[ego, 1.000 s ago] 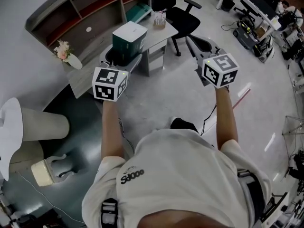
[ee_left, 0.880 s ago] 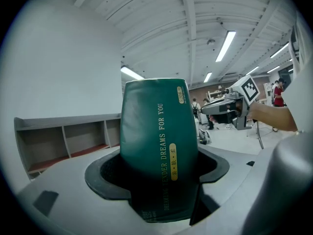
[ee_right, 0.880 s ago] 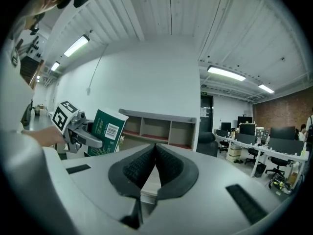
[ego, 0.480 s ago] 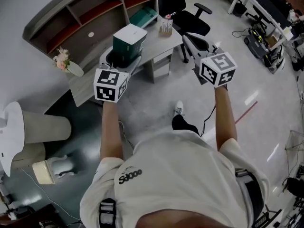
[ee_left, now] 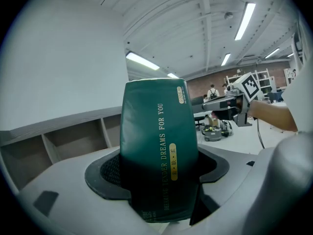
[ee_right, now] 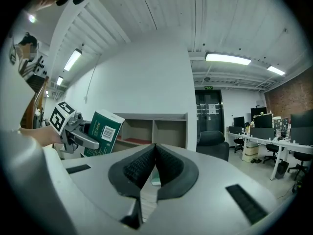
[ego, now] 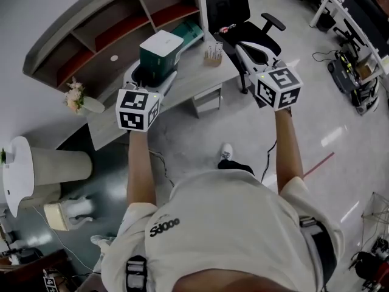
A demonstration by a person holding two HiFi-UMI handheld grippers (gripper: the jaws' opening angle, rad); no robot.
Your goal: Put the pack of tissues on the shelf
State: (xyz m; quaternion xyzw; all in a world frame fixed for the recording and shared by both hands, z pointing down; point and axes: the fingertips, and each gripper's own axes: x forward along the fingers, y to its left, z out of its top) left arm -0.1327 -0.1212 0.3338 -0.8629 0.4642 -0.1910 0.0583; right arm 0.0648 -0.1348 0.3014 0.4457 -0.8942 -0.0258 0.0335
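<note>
Left gripper (ee_left: 159,173) around tissue pack (ee_left: 157,124)

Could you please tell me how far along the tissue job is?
Done: the pack of tissues is picked up, clamped in the left gripper. In hand: it is held up facing the shelf, not in it. Left: setting it in a compartment and releasing.
</note>
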